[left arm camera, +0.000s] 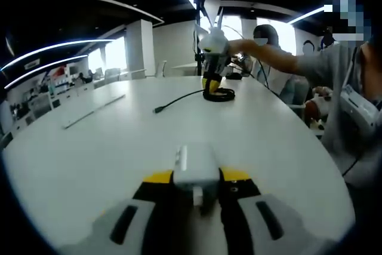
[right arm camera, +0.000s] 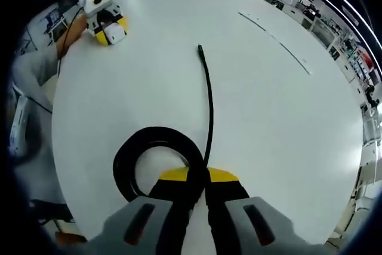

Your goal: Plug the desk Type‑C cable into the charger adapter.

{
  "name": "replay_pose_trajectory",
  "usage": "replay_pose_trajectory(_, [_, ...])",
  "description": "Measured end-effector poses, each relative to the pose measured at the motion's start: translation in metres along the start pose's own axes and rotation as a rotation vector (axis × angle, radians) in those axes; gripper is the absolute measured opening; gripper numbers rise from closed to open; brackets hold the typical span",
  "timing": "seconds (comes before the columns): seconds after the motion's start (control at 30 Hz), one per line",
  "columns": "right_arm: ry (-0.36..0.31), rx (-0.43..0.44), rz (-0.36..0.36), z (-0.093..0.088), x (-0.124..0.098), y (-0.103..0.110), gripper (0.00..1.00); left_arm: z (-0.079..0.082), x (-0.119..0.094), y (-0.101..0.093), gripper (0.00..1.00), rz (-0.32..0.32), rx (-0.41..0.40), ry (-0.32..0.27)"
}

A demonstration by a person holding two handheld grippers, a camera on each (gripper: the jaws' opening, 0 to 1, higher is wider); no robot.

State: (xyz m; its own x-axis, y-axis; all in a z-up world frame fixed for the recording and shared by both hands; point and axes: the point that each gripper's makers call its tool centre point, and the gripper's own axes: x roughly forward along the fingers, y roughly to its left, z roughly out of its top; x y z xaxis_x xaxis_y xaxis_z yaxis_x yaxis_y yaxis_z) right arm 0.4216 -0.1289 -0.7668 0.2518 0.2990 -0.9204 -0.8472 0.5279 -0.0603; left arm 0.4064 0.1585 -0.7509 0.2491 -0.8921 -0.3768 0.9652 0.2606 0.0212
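Charger adapter, a white block, sits clamped between the yellow-tipped jaws of the left gripper at the bottom of the left gripper view, resting low over the white round table. Farther across the table in that view, the right gripper stands over the coiled part of the black Type-C cable, with a person's hand on it and a grey sleeve reaching in from the right. The cable's free end runs out leftward on the tabletop and ends in its plug, lying well apart from the adapter.

In the right gripper view, the right gripper has its jaws closed on the cable where the loop meets the straight run; the loop lies left of the jaws and the straight length stretches away to the plug. Left gripper shows at the far upper left, near the table edge, with the adapter between its tips
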Motion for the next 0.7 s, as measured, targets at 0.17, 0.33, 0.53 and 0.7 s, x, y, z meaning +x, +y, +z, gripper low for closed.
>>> replay_pose_trajectory(0.17, [0.045, -0.054, 0.001, -0.0001, 0.0001, 0.0010, 0.08, 0.0001, -0.0004, 0.0010, 0.27, 0.001, 0.000, 0.001])
replay_pose_trajectory(0.33, [0.107, -0.119, -0.011, -0.0001, 0.0003, 0.0025, 0.08, 0.0004, -0.0005, 0.0005, 0.27, 0.001, 0.001, 0.001])
replay_pose_trajectory(0.53, [0.160, -0.185, -0.001, -0.0001, -0.0005, 0.0015, 0.08, 0.0009, -0.0005, -0.0008, 0.27, 0.002, 0.001, 0.001])
replay_pose_trajectory(0.7, [0.154, -0.231, 0.022, -0.0002, -0.0013, 0.0018, 0.08, 0.0012, -0.0005, -0.0016, 0.27, 0.001, 0.001, 0.000])
